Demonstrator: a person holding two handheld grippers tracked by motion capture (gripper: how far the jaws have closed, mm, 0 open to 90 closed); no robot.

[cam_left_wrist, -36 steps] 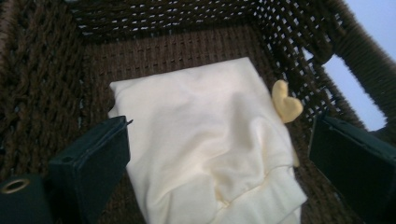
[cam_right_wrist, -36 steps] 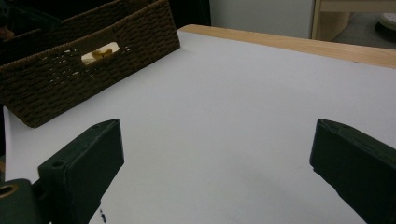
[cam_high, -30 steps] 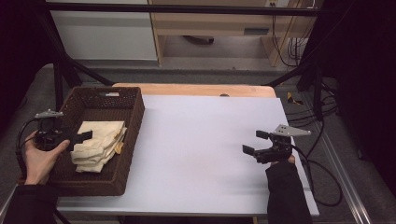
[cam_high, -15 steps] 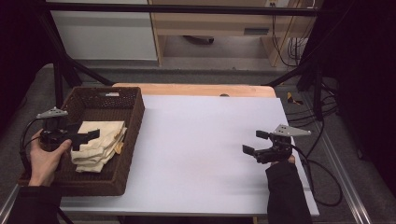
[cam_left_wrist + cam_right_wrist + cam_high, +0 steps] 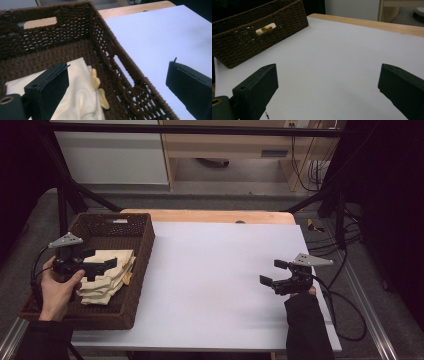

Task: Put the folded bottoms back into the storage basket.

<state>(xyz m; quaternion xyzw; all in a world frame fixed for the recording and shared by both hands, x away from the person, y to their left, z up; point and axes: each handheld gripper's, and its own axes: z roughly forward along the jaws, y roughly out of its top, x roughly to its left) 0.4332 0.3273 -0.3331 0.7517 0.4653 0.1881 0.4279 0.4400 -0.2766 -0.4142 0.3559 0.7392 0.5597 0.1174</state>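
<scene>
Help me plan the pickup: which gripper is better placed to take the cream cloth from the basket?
Left. The left gripper hangs open over the cream cloth in the wicker basket; the right gripper is far across the white table.

text: none legible | labels: none — (basket [image 5: 142,251], cloth [image 5: 111,270] bear no print)

In the right gripper view, the right gripper [image 5: 327,90] holds its two black jaws wide apart with nothing between them, low over a bare white table [image 5: 342,55]. Well ahead of the left jaw stands a brown wicker basket [image 5: 249,32], something pale yellow showing through its handle slot.
</scene>
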